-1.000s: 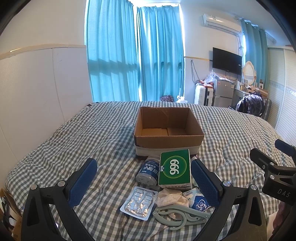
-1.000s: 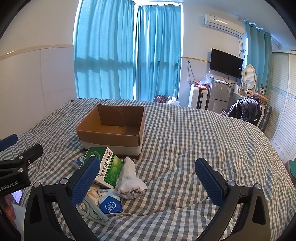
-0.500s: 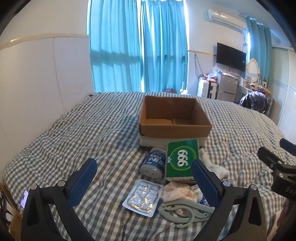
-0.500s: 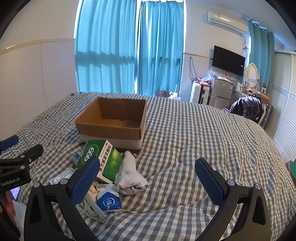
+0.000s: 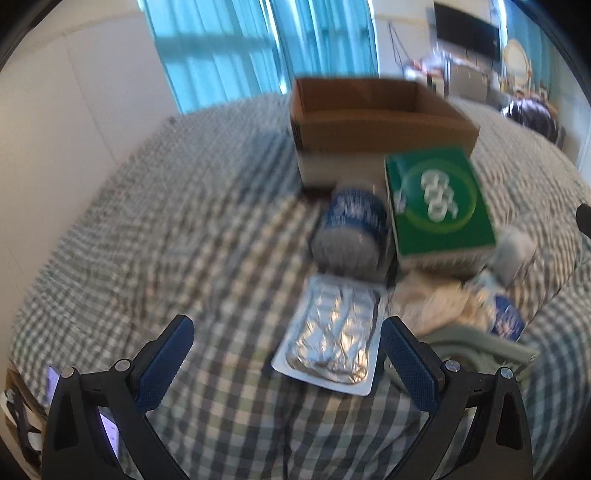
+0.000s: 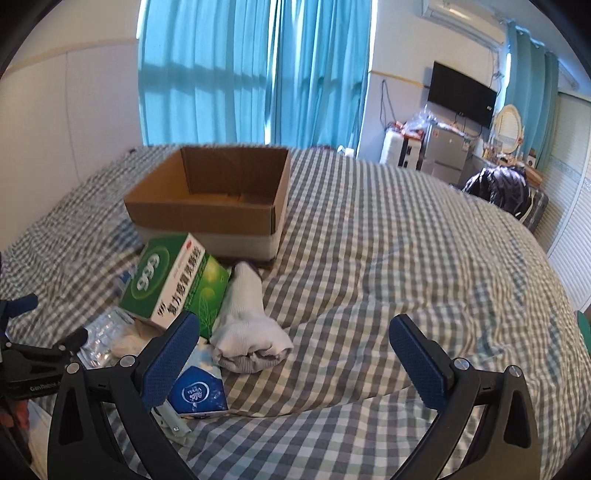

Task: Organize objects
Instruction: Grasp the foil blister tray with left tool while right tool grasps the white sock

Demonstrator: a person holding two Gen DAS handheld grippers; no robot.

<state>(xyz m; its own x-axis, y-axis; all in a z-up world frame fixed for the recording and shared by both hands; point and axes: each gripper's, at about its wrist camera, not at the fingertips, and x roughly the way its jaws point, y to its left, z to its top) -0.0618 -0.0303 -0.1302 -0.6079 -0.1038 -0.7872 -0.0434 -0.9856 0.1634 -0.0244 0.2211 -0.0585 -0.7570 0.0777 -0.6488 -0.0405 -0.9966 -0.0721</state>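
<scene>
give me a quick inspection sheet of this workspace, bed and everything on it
surface: checked bedspread, rumpled near the pile
job's things: cardboard box open, nothing seen inside; green medicine box leaning in front of it; blue bottle lying down; foil blister pack; rolled white sock; tissue pack; pale green hanger
clutter: nothing seen beyond the pile
grippers: left hand-held gripper open, low by the blister pack; right hand-held gripper open, holding nothing
cables: cord hanging on the far wall
surroundings: teal curtains, wall TV, air conditioner
</scene>
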